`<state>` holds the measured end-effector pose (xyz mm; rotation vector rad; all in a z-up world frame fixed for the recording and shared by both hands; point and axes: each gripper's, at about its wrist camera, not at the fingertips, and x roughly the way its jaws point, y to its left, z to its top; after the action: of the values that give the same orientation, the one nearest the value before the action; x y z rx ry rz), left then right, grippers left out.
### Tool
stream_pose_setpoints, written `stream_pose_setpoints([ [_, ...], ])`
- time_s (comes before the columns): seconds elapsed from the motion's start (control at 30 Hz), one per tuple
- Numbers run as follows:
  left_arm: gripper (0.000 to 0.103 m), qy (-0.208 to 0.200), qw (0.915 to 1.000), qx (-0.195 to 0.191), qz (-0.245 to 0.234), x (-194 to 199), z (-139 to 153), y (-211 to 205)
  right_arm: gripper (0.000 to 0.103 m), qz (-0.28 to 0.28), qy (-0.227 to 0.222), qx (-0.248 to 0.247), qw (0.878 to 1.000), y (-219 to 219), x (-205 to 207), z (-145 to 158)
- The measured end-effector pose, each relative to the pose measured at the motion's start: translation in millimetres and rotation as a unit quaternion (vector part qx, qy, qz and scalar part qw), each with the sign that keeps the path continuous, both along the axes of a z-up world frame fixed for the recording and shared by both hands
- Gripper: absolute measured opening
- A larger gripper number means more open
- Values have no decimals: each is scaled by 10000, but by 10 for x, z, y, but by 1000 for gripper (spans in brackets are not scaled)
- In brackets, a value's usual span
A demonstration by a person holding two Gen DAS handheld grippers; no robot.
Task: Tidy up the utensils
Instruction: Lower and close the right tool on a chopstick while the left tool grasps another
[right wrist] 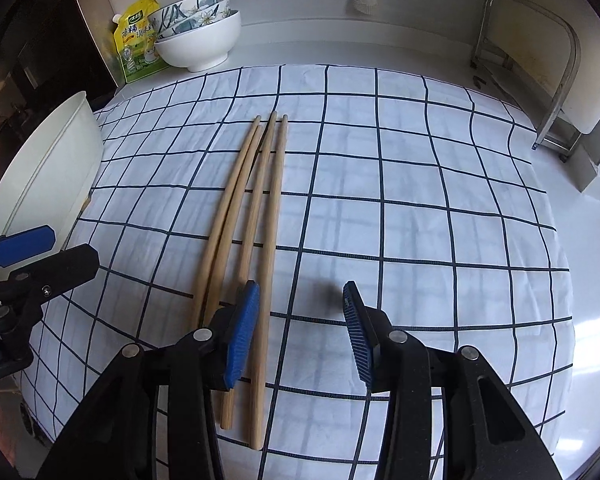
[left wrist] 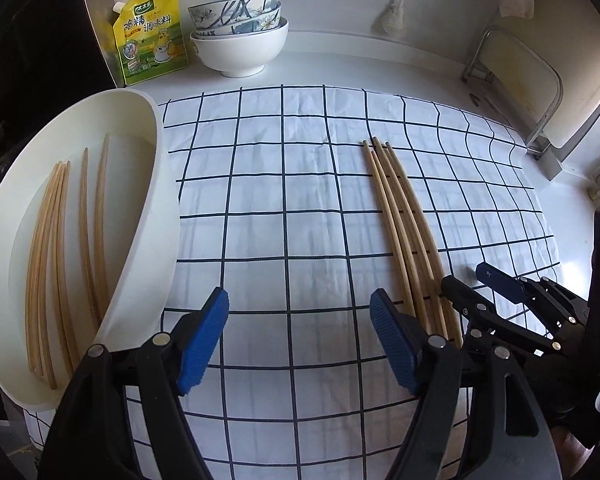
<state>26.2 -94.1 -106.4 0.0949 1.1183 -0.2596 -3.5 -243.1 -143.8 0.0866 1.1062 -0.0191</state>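
Four loose wooden chopsticks [right wrist: 256, 216] lie side by side on the checked cloth [right wrist: 420, 200], tips fanned at the far end, butts toward the grippers. The rest are already lying in the white tray [left wrist: 156, 184] at the left edge of the surface, seven or so by my count.

Right gripper [right wrist: 300, 336]: jaws partly apart, nothing held. Left pad sits over the near ends of the loose sticks; the rightmost stick runs just inside the gap. Contact unclear.

Left gripper [left wrist: 296, 344]: jaws wide, empty, hanging over bare cloth between tray and sticks.

Handling, my read: light, stiff, round, smooth wood. They'll roll and skid on the cloth and pivot in the pads if pinched near an end. Grab near mid-length, pads across the shaft, one or two at a time. Not fragile. The soft cloth may bunch under the fingertips.

Writing: yellow-green seasoning pouch [left wrist: 152, 36] by the stacked bowls [left wrist: 240, 32] has Chinese print, reads roughly 太太乐 / 鸡精调味料. Partial lettering on the left gripper body, too cropped to read.
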Motion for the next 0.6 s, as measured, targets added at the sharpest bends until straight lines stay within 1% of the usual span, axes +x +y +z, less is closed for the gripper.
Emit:
stream_pose_setpoints([
  [0.13, 74, 13, 9999, -80, -72, -19, -18, -93, 41, -24, -36, -31, 10000, -54, -9, -4],
  [0.27, 74, 63, 9997, -133, -171, -9, -80, -218, 41, -101, -50, -81, 9999, -178, -4, -1],
  [0.43, 74, 153, 9997, -66, -172, 52, -237, -336, 41, -281, -59, -146, 9995, -385, -18, 5],
  [0.6, 74, 231, 9996, -2, -188, 95, -350, -411, 41, -298, -155, 17, 9994, -495, -69, 56],
])
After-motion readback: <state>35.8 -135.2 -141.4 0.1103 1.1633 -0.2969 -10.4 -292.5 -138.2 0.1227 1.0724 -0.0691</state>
